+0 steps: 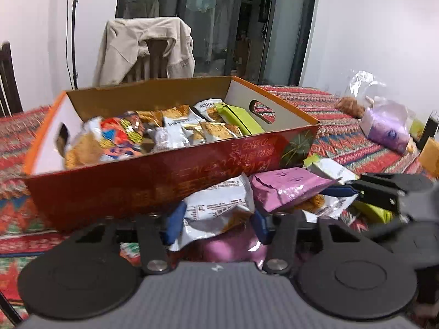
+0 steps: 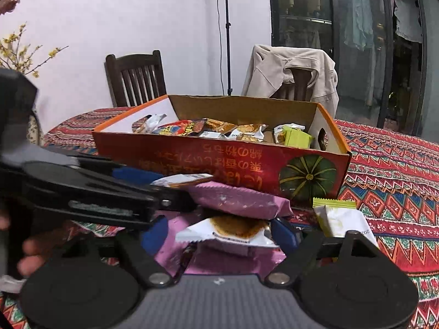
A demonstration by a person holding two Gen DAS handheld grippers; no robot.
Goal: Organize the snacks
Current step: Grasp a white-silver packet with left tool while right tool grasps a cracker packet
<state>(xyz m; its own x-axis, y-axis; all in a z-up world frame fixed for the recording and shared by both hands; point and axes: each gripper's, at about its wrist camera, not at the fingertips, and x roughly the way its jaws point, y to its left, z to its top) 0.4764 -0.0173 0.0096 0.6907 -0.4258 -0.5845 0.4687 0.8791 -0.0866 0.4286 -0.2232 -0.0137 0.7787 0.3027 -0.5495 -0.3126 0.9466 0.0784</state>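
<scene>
A red and orange cardboard box [image 1: 153, 181] [image 2: 241, 164] holds several snack packets. In front of it lies a loose pile with a purple packet [image 1: 285, 189] [image 2: 241, 200] on top. My left gripper [image 1: 216, 219] is closed on a white snack packet [image 1: 216, 208] at the pile's left side. My right gripper [image 2: 219, 233] is closed on a white packet with an orange picture [image 2: 227, 233] under the purple one. The left gripper shows in the right wrist view [image 2: 175, 189], the right gripper in the left wrist view [image 1: 354, 190].
A white and green packet [image 2: 337, 219] lies right of the pile on the patterned tablecloth [image 2: 397, 181]. A purple tissue pack [image 1: 387, 128] and a clear bag [image 1: 362, 82] sit at the right. Two chairs [image 2: 137, 79], one with a beige jacket [image 1: 145, 46], stand behind the table.
</scene>
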